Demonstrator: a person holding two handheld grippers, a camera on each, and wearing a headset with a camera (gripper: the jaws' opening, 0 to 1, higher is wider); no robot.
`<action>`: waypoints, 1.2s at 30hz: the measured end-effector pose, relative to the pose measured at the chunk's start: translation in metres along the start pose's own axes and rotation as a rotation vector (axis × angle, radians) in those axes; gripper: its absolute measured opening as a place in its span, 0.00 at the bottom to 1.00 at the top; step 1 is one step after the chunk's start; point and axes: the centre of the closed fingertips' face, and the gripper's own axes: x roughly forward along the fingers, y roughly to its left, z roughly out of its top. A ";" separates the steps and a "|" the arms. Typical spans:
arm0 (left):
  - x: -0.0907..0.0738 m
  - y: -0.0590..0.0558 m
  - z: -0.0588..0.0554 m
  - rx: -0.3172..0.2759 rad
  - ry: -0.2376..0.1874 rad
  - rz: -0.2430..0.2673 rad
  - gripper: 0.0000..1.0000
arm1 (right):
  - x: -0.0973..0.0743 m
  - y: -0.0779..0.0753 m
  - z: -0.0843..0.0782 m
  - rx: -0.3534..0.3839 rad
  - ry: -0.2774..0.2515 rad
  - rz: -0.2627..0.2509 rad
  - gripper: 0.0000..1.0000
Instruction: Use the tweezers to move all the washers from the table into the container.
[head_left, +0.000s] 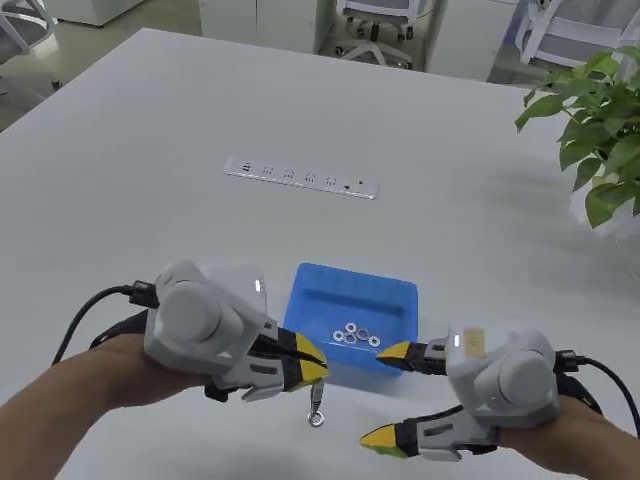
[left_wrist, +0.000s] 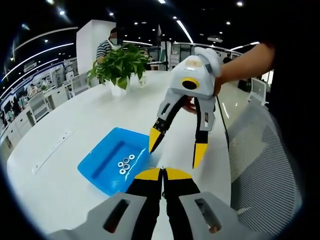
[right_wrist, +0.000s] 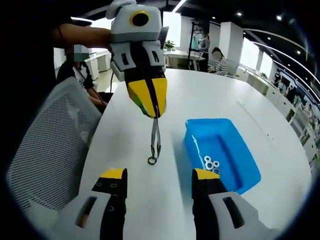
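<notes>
My left gripper (head_left: 312, 365) is shut on slim metal tweezers (head_left: 316, 397), which hang tip-down in front of the blue container (head_left: 400, 300). A small washer (head_left: 317, 419) sits at the tweezers' tips, close to the white table. In the right gripper view the tweezers (right_wrist: 155, 137) and washer (right_wrist: 152, 160) hang from the left gripper (right_wrist: 150, 107), left of the container (right_wrist: 235, 145). Several washers (head_left: 356, 336) lie inside it. My right gripper (head_left: 388, 395) stands open and empty beside the container, its own jaws (right_wrist: 159, 175) wide apart.
A white power strip (head_left: 300, 180) lies across the table's middle. A potted green plant (head_left: 600, 130) stands at the far right. Office chairs stand beyond the table's far edge, and a grey mesh chair (right_wrist: 45, 155) is at its near side. People sit in the background.
</notes>
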 end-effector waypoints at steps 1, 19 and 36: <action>0.000 0.000 0.000 -0.002 0.001 0.001 0.04 | 0.001 0.001 0.001 -0.003 0.000 0.008 0.49; -0.001 0.003 -0.002 -0.033 0.008 0.026 0.04 | 0.033 0.003 0.015 -0.081 -0.007 0.120 0.25; 0.000 0.000 0.000 -0.015 0.010 0.000 0.04 | 0.053 0.009 0.019 -0.176 0.035 0.206 0.15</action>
